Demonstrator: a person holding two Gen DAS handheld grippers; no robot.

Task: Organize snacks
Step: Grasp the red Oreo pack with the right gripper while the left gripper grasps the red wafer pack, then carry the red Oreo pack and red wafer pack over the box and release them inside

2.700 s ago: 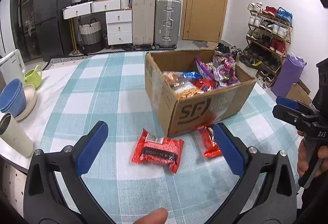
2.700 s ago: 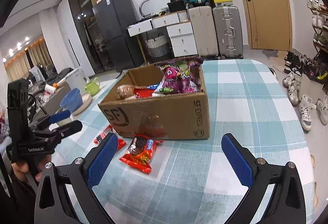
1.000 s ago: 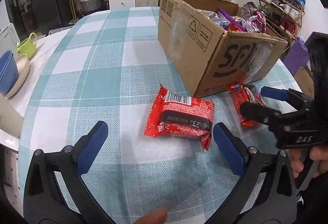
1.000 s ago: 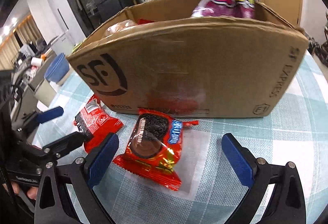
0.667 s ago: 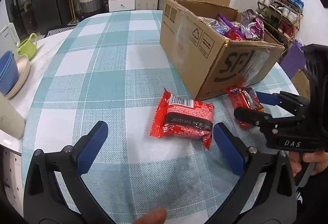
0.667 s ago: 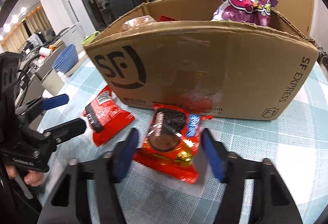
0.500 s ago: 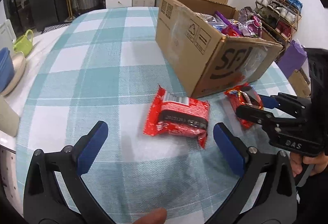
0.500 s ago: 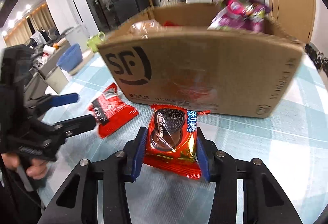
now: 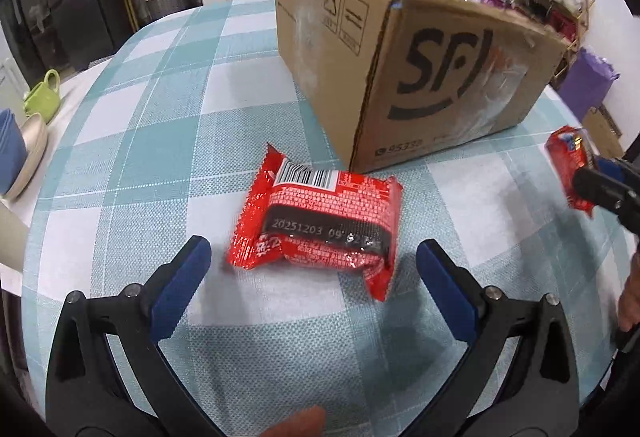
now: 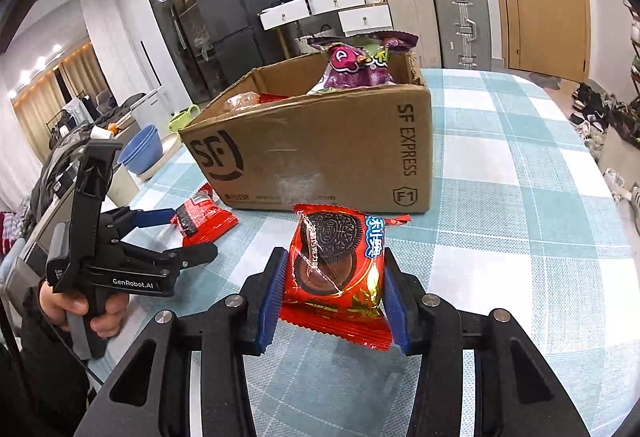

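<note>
Glossy crinkled foil snack packet (image 9: pixel 320 225), matt corrugated cardboard box (image 9: pixel 420 57), woven checked cloth tablecloth (image 9: pixel 160 141).

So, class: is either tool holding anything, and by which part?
The right tool clamps the Oreo packet by its two side edges. The left tool holds nothing, open over the red snack packet.
</note>
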